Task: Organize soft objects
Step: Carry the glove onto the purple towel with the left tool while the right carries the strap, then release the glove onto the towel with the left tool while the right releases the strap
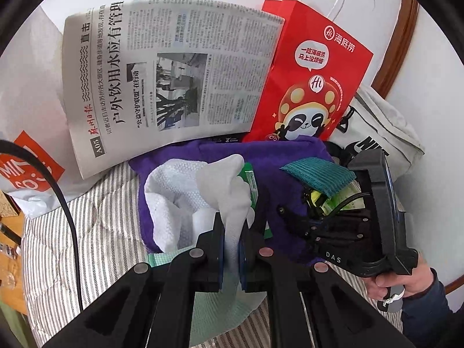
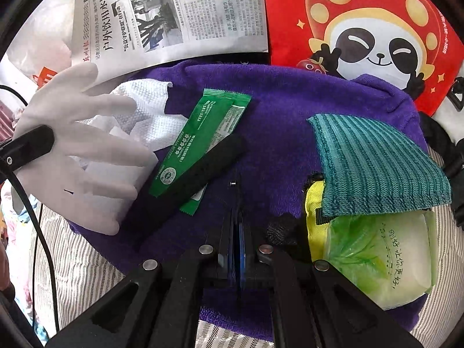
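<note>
Left wrist: left gripper (image 1: 232, 240) pinching white glove (image 1: 229, 185) at cuff, fingers lifted over purple towel (image 1: 278, 174). Right wrist: right gripper (image 2: 237, 226) pressed together, holding nothing, on towel between glove (image 2: 84, 148) and teal cloth (image 2: 377, 159).

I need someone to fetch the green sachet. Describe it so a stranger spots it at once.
Find the purple towel spread on the striped bedding. Near its middle, between the white paper towel and the teal ribbed cloth, lies the green sachet: long, flat, glossy, the only printed green wrapper there.
</note>
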